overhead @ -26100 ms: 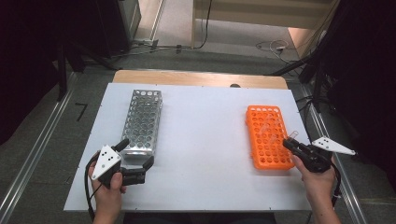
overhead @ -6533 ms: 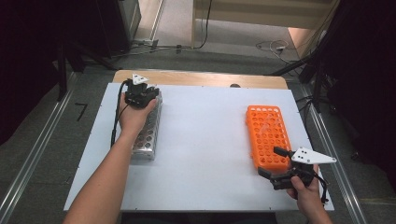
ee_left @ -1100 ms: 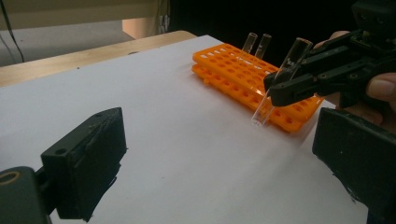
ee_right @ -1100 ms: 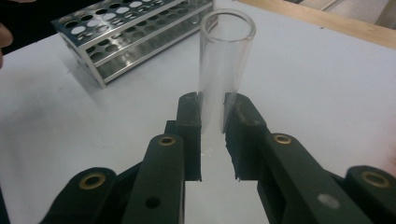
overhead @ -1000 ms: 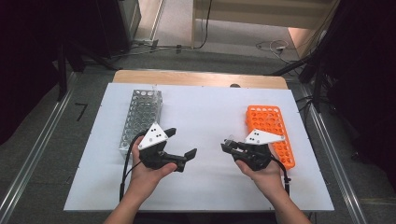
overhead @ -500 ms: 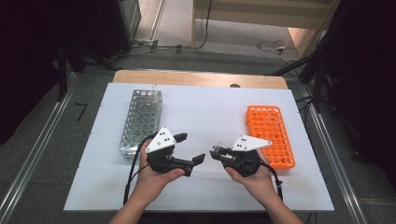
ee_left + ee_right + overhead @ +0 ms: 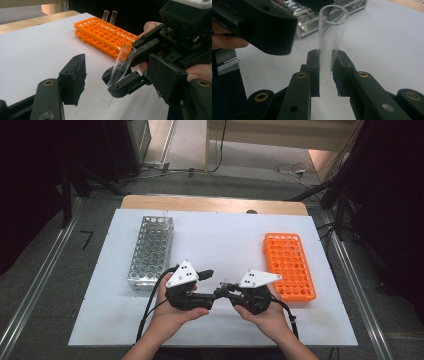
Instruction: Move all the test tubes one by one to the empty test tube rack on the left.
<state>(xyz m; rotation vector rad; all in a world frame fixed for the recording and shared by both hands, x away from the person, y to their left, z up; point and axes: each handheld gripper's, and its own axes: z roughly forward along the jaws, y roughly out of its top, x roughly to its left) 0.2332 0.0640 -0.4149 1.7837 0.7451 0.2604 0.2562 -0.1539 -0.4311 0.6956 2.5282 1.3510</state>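
A clear glass test tube (image 7: 329, 45) stands upright between the pads of my right gripper (image 7: 325, 56), which is shut on its lower part. In the left gripper view the same tube (image 7: 122, 62) leans a little, open mouth up, in the gap of my left gripper (image 7: 120, 82). Those jaws have just been closing around the tube, and neither pad touches it. In the high view the left gripper (image 7: 212, 284) and right gripper (image 7: 223, 289) meet tip to tip over the front middle of the white table (image 7: 225, 235).
An orange tube rack (image 7: 289, 265) lies at the right, with two tubes (image 7: 110, 16) standing at its far end. A metal tube rack (image 7: 151, 250) lies at the left. A wooden edge runs along the back of the table.
Both hands have drawn together at the front middle until the grippers' tips meet. The left jaws have narrowed around the tube that the right gripper holds.
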